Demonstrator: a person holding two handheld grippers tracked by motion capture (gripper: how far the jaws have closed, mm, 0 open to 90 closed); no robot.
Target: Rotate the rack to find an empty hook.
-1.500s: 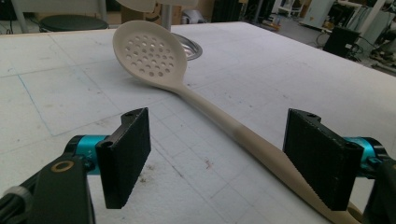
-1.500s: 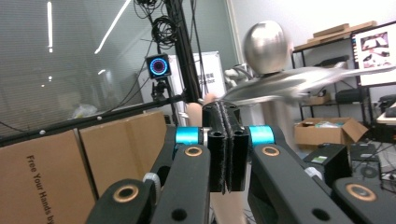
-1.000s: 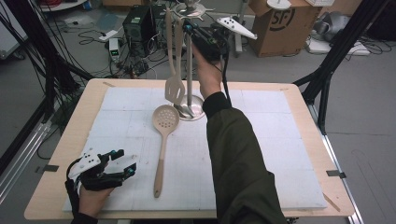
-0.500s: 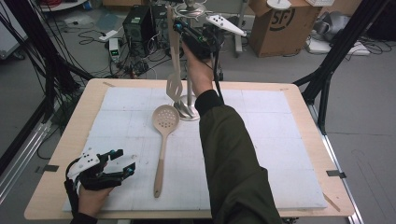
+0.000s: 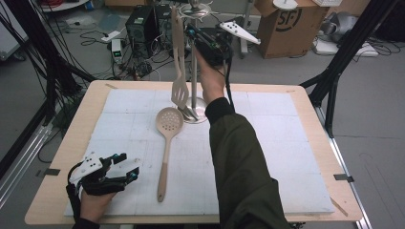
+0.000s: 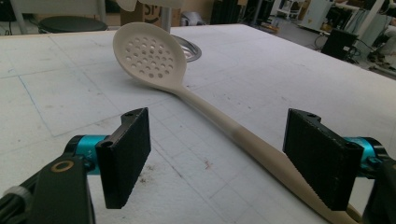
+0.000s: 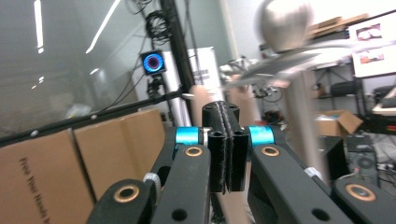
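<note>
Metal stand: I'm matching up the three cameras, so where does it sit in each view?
High view: the metal stand is at the table's far middle, its pole rising to the top edge.
Left gripper view: its round base is at top centre, behind the perforated spoon.
Right gripper view: its blurred ball top and pole are at upper right.
Shared landmark: the beige spatula hanging from it; beige handles show behind the right gripper's jaws.

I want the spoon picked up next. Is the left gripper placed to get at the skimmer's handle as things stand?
Probably yes. The left gripper is open and low over the white mat, and the skimmer spoon lies with its handle running between the jaws. Nothing lies between them in the left gripper view.
</note>
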